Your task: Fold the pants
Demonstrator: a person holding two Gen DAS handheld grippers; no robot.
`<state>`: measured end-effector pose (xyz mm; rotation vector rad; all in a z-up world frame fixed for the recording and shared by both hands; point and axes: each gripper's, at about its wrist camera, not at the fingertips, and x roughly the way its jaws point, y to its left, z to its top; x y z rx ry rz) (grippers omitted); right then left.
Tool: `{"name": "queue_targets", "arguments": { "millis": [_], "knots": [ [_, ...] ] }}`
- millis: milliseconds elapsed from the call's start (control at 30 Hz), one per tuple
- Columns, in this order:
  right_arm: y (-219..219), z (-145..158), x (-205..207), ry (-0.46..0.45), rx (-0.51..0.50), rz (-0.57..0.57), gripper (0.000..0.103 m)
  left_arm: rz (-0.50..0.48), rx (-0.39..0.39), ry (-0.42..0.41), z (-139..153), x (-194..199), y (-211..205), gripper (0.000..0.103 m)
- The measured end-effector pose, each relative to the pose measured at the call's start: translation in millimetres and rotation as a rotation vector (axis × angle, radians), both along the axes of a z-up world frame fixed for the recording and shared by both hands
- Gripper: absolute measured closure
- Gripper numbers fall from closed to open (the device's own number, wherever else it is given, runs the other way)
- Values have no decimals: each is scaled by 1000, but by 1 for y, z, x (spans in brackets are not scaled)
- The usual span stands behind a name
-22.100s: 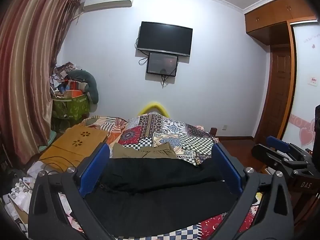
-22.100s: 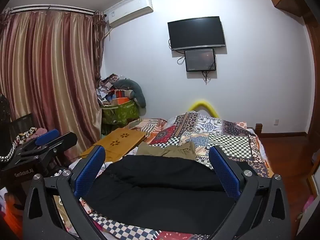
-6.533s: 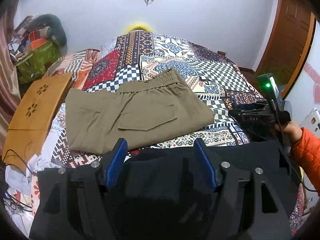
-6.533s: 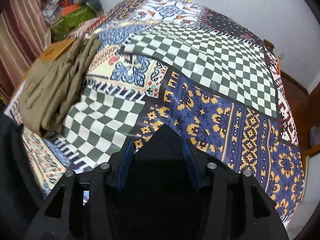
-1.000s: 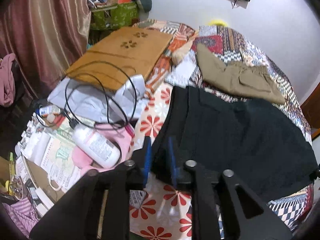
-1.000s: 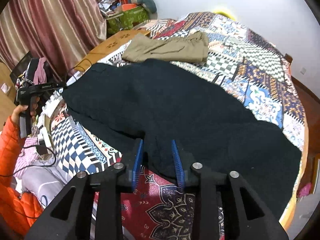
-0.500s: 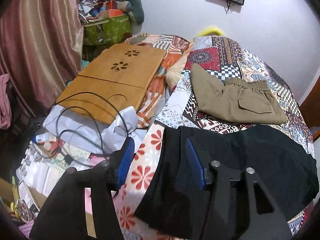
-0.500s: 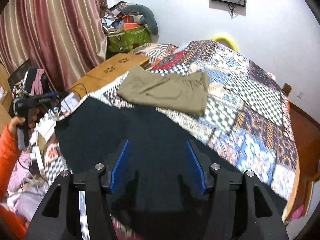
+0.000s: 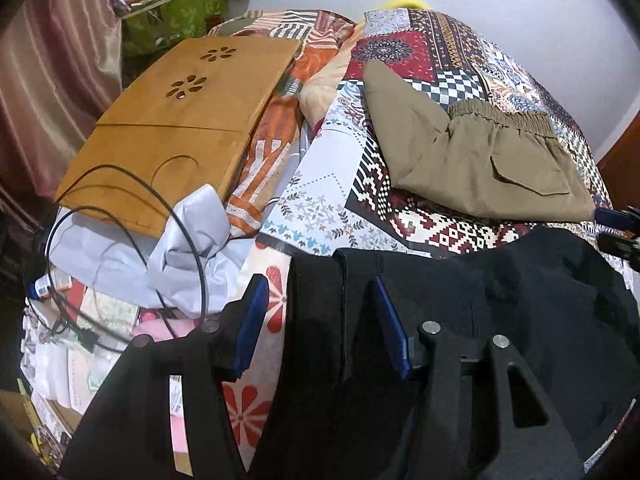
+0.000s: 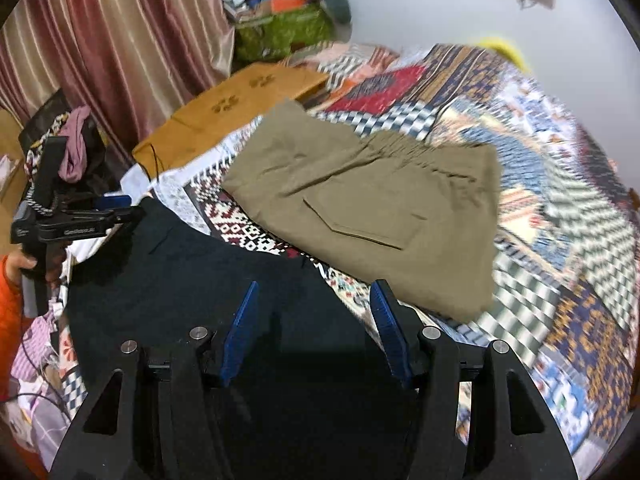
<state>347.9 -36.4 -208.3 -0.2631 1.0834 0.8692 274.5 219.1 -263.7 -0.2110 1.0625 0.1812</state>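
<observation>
Black pants (image 9: 500, 300) lie on the quilt (image 9: 452, 76), on the near side of the folded khaki pants (image 9: 480, 164). The left gripper (image 9: 320, 320) is spread wide over the black pants' left edge, holding nothing. The right gripper (image 10: 314, 320) is also wide apart above the black cloth, below the khaki pants, empty.

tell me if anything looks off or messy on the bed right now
The black pants lie rumpled, with a lengthwise crease near their left edge rather than a flat fold. The khaki pants beyond them look neatly folded. Left of the bed, a black cable loops loosely over the wooden lap tray and crumpled white paper.
</observation>
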Motion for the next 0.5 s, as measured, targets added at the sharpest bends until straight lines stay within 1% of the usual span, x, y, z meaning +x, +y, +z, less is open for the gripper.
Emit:
{"name": "queue_targets", "arguments": {
  "millis": [133, 167, 200, 233, 267, 333, 367, 400, 433, 500],
  "knots": [
    [21, -26, 11, 90, -26, 63, 49, -6, -33, -7, -2, 2, 2, 49],
    [25, -30, 11, 105, -34, 71, 52, -9, -39, -9, -1, 2, 2, 49],
    [28, -35, 12, 122, -43, 81, 60, -20, -56, -13, 0, 1, 1, 49],
    [31, -38, 12, 133, -54, 91, 63, -35, -76, -13, 0, 1, 0, 50],
    [31, -40, 11, 131, -56, 97, 66, -50, -85, -13, 0, 1, -4, 50],
    [32, -39, 7, 117, -53, 113, 73, -81, -73, -11, -1, 2, -11, 50],
    [32, -39, 5, 113, -55, 122, 80, -97, -61, -5, -3, 3, -16, 49],
    [31, -38, 3, 106, -55, 127, 82, -107, -52, 6, -6, 6, -19, 49],
    [31, -37, 1, 90, -59, 135, 83, -111, -55, 12, -9, 9, -21, 49],
    [32, -35, -4, 52, -63, 153, 91, -88, -87, 14, -12, 13, -18, 50]
  ]
}}
